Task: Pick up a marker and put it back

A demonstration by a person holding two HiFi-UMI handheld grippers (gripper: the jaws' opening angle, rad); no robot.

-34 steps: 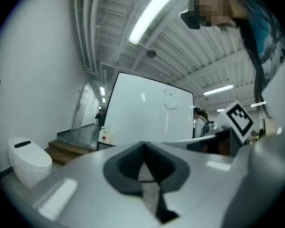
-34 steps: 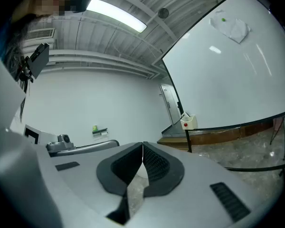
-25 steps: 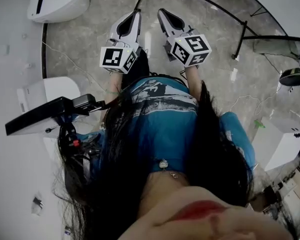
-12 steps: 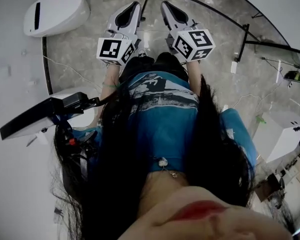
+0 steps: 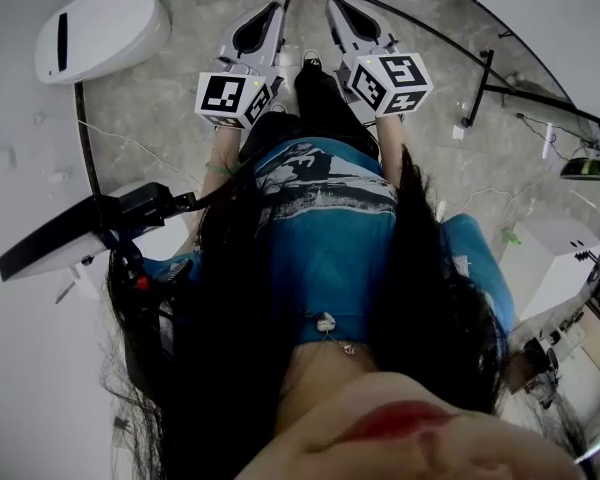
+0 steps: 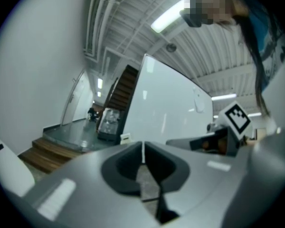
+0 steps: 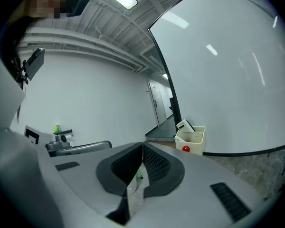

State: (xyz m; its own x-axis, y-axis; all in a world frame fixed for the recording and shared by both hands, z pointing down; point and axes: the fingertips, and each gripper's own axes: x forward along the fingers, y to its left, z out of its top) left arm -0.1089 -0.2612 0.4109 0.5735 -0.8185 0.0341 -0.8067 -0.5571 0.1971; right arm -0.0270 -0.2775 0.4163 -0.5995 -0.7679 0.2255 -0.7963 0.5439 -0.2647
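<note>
Above the grey floor (image 5: 150,108) we hold our left claw (image 5: 275,10) and right claw (image 5: 332,5) shut tight, each one empty

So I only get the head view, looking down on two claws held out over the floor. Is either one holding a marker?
Observer: No. The right gripper view shows the right claw shut, with nothing in it.
Operator: And the left one?
Observer: The left gripper view shows the left claw shut and empty too.
Operator: Is a marker anywhere near?
Observer: I can't make one out. The right gripper view does show a small white box with a red dot, at the bottom edge of a white board.
</note>
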